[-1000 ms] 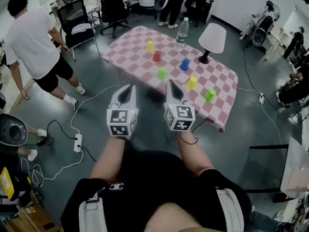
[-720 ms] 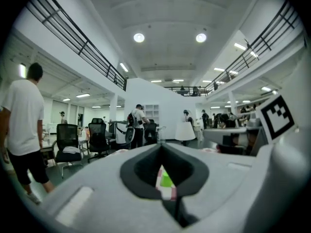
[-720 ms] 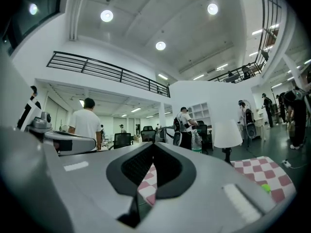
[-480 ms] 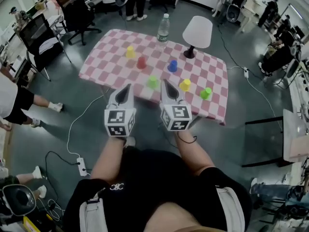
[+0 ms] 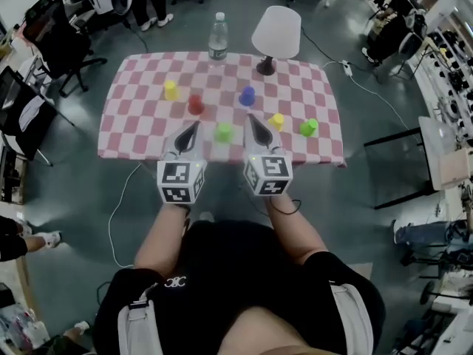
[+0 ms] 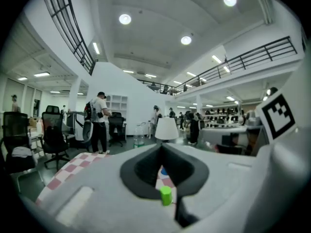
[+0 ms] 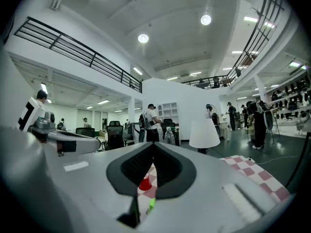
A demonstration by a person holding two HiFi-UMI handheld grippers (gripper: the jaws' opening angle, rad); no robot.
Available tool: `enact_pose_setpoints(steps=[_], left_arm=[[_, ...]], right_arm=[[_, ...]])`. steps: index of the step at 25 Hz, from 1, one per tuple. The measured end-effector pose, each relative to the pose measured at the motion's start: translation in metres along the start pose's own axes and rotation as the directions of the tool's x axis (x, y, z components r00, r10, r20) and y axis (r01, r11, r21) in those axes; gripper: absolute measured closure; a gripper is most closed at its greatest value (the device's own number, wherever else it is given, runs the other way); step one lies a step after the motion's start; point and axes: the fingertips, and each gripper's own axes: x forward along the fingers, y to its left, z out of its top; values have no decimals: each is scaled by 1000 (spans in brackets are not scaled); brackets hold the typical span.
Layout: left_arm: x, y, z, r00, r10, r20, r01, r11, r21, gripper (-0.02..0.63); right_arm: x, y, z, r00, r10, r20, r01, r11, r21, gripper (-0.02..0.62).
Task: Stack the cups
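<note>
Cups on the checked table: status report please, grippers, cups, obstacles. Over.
Left gripper, right gripper shut, empty. Six cups apart, none stacked. Bottle, lamp at far edge, clear of cups.

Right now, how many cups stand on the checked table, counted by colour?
Yellow cups: 2
Green cups: 2
Red cup: 1
Blue cup: 1
Total: 6 cups
</note>
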Motion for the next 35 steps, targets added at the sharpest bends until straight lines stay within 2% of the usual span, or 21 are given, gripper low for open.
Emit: enact_pose_setpoints(steps=[4,7,11,14,15,16,17,18,27,35], left_arm=[[17,9,-3,995,-95,-26,95,995,12,609],[23,11,-7,990,-136,-39,135,991,-5,609],[21,4,-16,983,-170,-63,170,985,-1,609],[19,-3,-24,979,-189,-81,190,982,4,609],[19,-4,-26,978,-191,-87,192,981,4,609],[18,-4,-28,978,-190,-91,191,981,4,609],[17,-4,-29,978,-189,-93,190,982,4,609],[16,-5,-29,978,-187,-95,189,982,6,609],[13,2,-27,986,-137,-90,138,990,10,609],[8,17,-34,992,-63,-109,63,998,-1,609]], right_arm=[[5,-2,0,996,-90,11,89,996,5,596],[5,-5,-1,991,-130,9,130,992,5,595],[2,-8,-2,987,-159,22,159,987,12,595],[4,-5,-3,989,-141,36,140,990,16,595],[6,0,-4,992,-117,37,116,993,16,576],[8,5,-7,995,-89,34,89,996,16,464],[10,8,-10,997,-67,25,67,998,17,403],[11,10,-14,998,-56,11,56,998,18,385],[28,12,-52,994,-5,-105,8,1000,21,373],[54,14,-113,966,40,-256,-39,999,8,373]])
